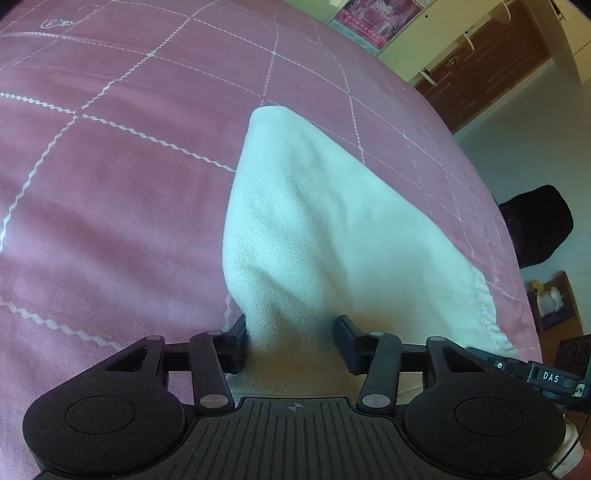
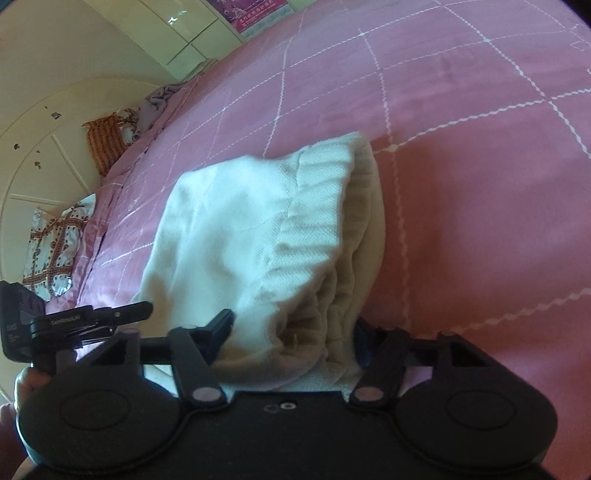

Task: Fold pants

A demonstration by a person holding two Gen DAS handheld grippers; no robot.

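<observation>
Cream knitted pants (image 1: 314,229) lie on a pink quilted bed (image 1: 110,184), long axis running up-frame away from both tools, each hand-held gripper, left (image 1: 291,341) and right (image 2: 291,343), clenched on the near bunched edge at bottom centre.

This is a bedroom in a home. A bed (image 1: 129,177) fills most of both views, spread with a pink cover stitched in white zigzag grid lines, with patterned pillows (image 2: 55,243) and a rumpled grey blanket (image 2: 162,99) at its far end. Around it stand cream wardrobe doors (image 2: 177,33), a pink poster (image 1: 373,18) on the wall and a dark wooden door (image 1: 484,62).
</observation>
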